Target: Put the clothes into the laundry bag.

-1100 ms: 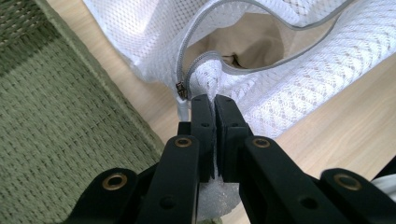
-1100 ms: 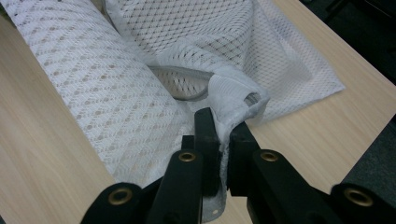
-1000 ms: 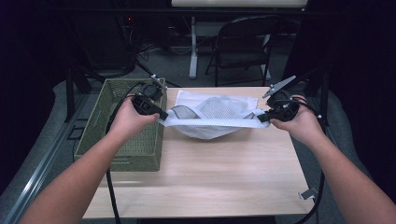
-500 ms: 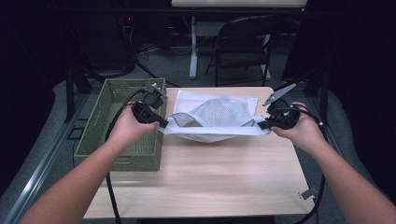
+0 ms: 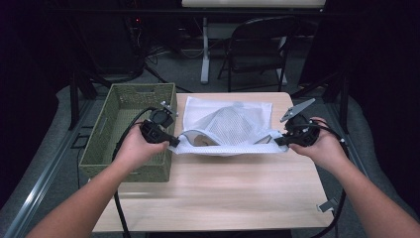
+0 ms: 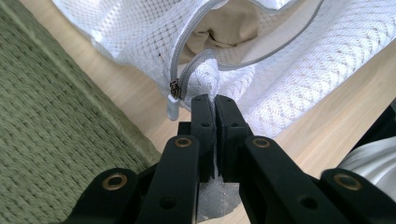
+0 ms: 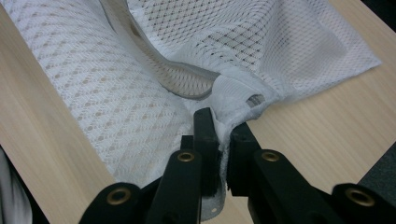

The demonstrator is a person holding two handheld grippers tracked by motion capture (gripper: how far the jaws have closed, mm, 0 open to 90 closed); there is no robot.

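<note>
You hold a white mesh bag (image 5: 229, 130) on the table (image 5: 213, 193), one end in each gripper. Your left gripper (image 5: 171, 141) pinches the bag's left corner tight, right by the zipper pull (image 6: 173, 105). Your right gripper (image 5: 280, 142) pinches the bag's right corner tight too. The bag is stretched between them, and its near edge is lifted a little off the wood. Its zipper is open, and you can see something tan (image 6: 219, 29) inside. A green basket (image 5: 130, 130) sits just left of the bag.
</note>
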